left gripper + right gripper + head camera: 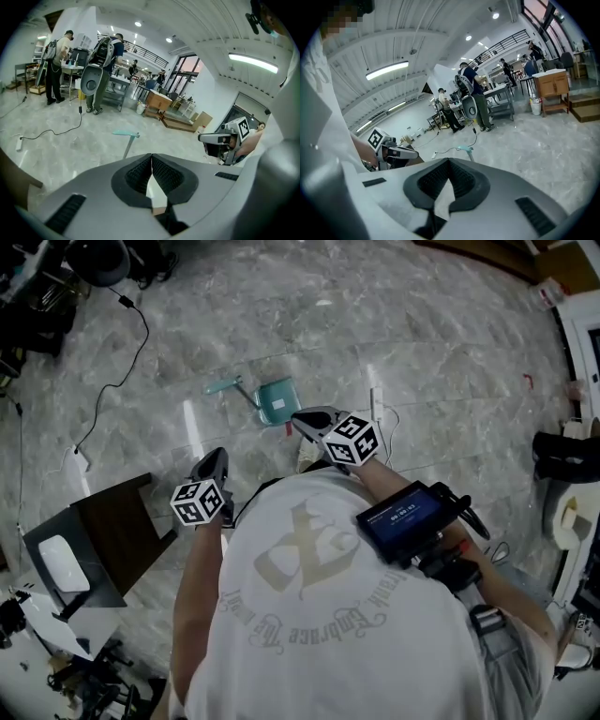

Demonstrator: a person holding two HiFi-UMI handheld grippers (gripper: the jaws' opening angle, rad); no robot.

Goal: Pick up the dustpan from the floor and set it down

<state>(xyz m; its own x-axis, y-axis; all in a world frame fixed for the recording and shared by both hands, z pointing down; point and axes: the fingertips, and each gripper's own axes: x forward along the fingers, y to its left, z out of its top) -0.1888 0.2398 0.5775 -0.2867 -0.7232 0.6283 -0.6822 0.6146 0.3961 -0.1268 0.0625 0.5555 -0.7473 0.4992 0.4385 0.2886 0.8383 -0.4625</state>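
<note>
Since teal plastic dustpan [277, 401] sits untouched on grey marble floor [422, 352], upper centre of head view, step in hand is judged to be approach. Right gripper [309, 416] sits just below pan, left gripper [214, 460] well apart at lower left. Both point forward and down from torso, jaws pressed together, nothing between. Advice: spread jaws first, take pole below teal grip [126, 134], clamp squarely so pan cannot swing.
</note>
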